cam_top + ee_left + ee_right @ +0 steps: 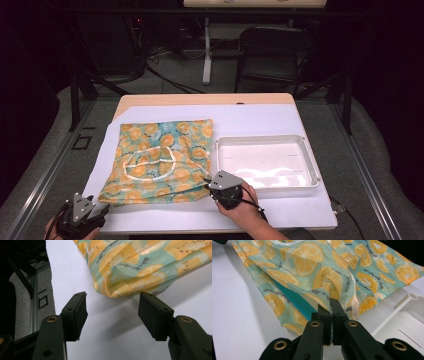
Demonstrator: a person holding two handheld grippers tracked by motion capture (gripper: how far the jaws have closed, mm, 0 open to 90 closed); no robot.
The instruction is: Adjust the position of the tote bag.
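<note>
A teal cloth bag printed with orange slices [162, 160] lies flat on the white table, left of a tray. My right gripper [208, 183] sits at the bag's near right corner, shut on a fold of its fabric [329, 293], which is lifted slightly. My left gripper [102, 210] rests at the table's near left edge with its jaws wide open and nothing between them. The bag's near left corner [112, 290] lies just beyond its pads [78, 307], apart from them.
A shallow white plastic tray [310, 165] stands empty to the right of the bag, its rim [397, 307] close beside my right gripper. The white sheet [260, 120] covers a wooden table. A black chair [272, 50] and stands are behind the table.
</note>
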